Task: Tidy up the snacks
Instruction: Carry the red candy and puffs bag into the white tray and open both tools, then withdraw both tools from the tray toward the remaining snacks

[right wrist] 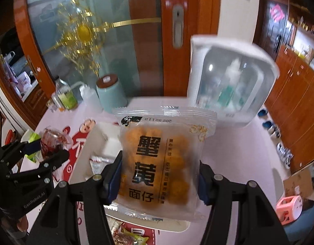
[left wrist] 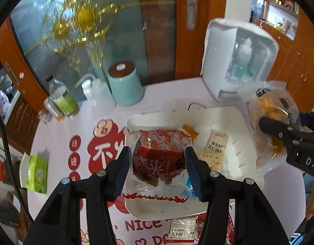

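My left gripper [left wrist: 157,163] is shut on a red snack packet [left wrist: 159,155] and holds it above the white tray [left wrist: 244,143]. The tray holds a white cracker packet [left wrist: 215,143] and other small snacks. My right gripper [right wrist: 160,175] is shut on a clear packet of orange crab-roe snacks [right wrist: 159,163], held above the tray's right side [right wrist: 107,140]. The right gripper also shows in the left wrist view [left wrist: 279,130] with its packet [left wrist: 267,110]. The left gripper shows in the right wrist view [right wrist: 44,149] with the red packet [right wrist: 52,140].
A white LIPO packet [left wrist: 182,228] lies on the pink tablecloth in front of the tray. More snacks [right wrist: 128,236] lie near the table's front. A teal canister [left wrist: 125,83], bottles [left wrist: 63,98], a white appliance [left wrist: 238,61] and a green tissue pack [left wrist: 35,173] stand around.
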A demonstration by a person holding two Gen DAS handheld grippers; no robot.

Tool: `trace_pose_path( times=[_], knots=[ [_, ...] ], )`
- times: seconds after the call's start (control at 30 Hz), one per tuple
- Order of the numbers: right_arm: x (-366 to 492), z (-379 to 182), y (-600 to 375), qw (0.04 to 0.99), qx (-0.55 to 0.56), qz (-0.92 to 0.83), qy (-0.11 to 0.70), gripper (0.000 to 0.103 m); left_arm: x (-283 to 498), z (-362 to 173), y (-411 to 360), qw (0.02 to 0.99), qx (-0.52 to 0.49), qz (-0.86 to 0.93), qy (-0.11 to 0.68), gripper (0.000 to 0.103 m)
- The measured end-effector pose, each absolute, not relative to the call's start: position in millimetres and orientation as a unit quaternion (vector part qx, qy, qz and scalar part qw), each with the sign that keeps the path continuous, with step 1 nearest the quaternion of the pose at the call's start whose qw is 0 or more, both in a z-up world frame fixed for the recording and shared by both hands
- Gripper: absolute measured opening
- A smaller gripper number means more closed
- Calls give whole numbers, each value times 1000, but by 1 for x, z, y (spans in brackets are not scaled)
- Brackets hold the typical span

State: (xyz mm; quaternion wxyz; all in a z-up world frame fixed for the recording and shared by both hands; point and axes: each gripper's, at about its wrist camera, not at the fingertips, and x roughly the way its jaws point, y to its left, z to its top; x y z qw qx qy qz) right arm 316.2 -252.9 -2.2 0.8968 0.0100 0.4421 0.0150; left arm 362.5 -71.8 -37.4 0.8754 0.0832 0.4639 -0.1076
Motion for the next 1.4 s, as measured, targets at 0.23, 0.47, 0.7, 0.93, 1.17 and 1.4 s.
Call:
trace_pose_path(
  times=[0.23,0.47,0.7,0.93,1.17,1.4],
  knots=[
    [334,-45,-259,876,23,22,481,61,377,-77,-77,858,82,-96,498,54],
    [349,-72,-260,860,55,36,506,80,382,-89,-79,857,86,-83,501,90],
    [346,-78,-258,864,69,37,497,80,376,-89,-77,858,90,-89,498,92],
    [337,-71,-253,869,66,40,489,80,363,-88,-71,856,91,-96,500,92],
    [324,-63,-247,873,58,38,483,80,348,-79,-59,859,80,-100,497,92],
    [307,-52,-241,876,56,31,479,80,330,-70,-42,862,77,-98,491,92]
  ],
)
